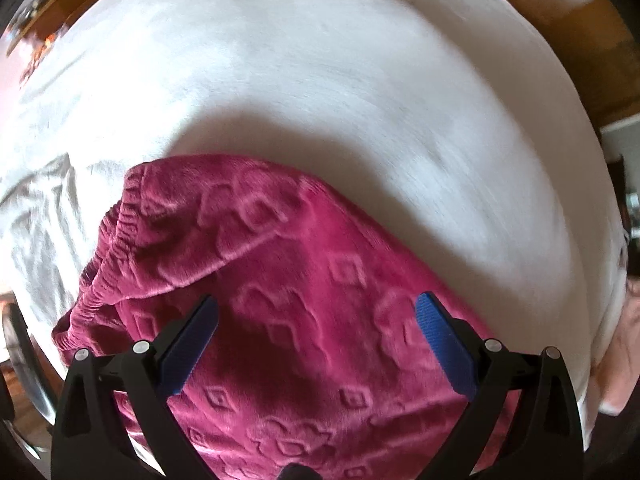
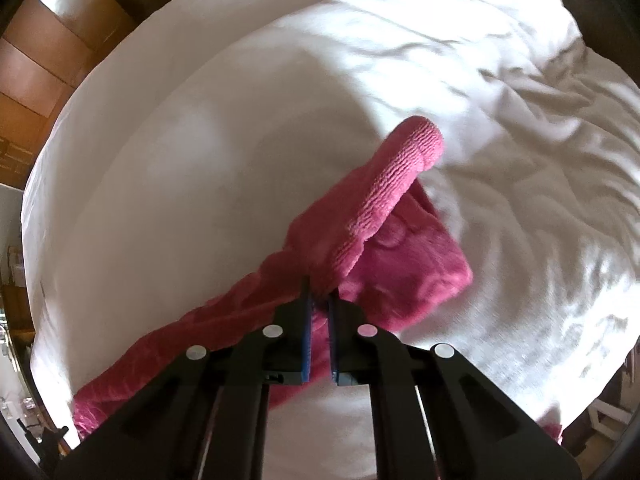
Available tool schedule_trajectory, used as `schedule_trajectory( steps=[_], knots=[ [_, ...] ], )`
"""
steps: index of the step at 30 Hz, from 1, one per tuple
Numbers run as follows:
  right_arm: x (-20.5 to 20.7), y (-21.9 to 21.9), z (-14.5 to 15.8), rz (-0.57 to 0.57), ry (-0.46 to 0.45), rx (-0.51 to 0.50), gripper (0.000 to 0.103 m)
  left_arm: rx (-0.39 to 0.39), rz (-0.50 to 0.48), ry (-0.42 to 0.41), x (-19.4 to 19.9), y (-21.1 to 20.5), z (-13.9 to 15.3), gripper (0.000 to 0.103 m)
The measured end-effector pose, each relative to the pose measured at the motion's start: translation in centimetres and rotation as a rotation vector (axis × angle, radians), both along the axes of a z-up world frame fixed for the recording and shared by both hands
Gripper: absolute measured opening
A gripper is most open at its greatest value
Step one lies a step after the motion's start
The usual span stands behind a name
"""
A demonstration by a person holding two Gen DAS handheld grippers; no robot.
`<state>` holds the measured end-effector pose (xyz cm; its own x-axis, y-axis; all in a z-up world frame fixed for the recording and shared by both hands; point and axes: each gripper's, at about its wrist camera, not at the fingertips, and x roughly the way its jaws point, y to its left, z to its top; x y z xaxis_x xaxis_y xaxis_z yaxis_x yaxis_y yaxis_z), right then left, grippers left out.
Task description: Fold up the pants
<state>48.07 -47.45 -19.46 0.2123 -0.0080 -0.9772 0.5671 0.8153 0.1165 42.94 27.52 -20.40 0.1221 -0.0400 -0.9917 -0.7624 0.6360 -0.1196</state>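
The pants (image 1: 280,280) are magenta fleece with an embossed pattern and lie on a white bed (image 1: 320,80). In the left wrist view the gathered waistband (image 1: 108,248) lies at the left. My left gripper (image 1: 316,312) is open, its blue pads spread just above the fabric and holding nothing. In the right wrist view my right gripper (image 2: 320,300) is shut on a pant leg (image 2: 360,232) near its ribbed cuff (image 2: 404,160), holding it lifted above the bed (image 2: 200,140). The rest of the leg trails down to the lower left.
Wrinkled white bedding (image 2: 540,160) covers the bed to the right. Wooden furniture (image 2: 40,60) stands beyond the bed's left edge. A wooden floor (image 1: 580,20) shows at the upper right. A hand (image 1: 624,352) shows at the right edge.
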Motion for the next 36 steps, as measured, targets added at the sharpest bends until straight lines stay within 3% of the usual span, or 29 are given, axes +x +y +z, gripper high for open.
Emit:
schedule_trajectory(
  steps=[3,8,17,20,22,24,27,30,36],
  knots=[
    [-2.6,1.5,0.4,-0.017,-0.017,-0.029,0.006,0.001,0.046,0.008,0.4,1.5,-0.4,0.098],
    [-7.3,0.3,0.6,-0.054,-0.001,-0.019,0.006,-0.048,0.121,0.035,1.2,3.7,-1.9,0.098],
    [-11.8,-0.5,-0.6,-0.065,0.042,-0.017,0.006,-0.063,0.190,0.042,2.6,5.1,-3.4,0.097],
    [-12.3,-0.5,-0.9,-0.059,0.042,-0.022,0.006,-0.111,0.246,0.038,2.4,6.2,-4.6,0.082],
    [-12.4,-0.4,-0.8,-0.057,0.033,-0.022,0.006,-0.156,0.269,0.046,1.3,6.3,-6.0,0.065],
    [-12.5,-0.4,-0.6,-0.055,0.026,-0.021,0.006,-0.188,0.286,0.055,0.8,6.6,-6.7,0.038],
    [-12.2,-0.4,0.0,-0.045,0.008,-0.022,0.006,-0.217,0.302,0.021,0.1,6.8,-6.4,0.020],
    [-11.9,-0.3,0.9,-0.037,-0.020,-0.022,0.006,-0.217,0.278,-0.022,-0.7,7.2,-5.3,0.013],
    [-10.5,-0.2,4.1,-0.021,-0.105,-0.019,0.006,-0.203,0.228,-0.136,-3.0,9.6,-1.2,0.008]
  ],
)
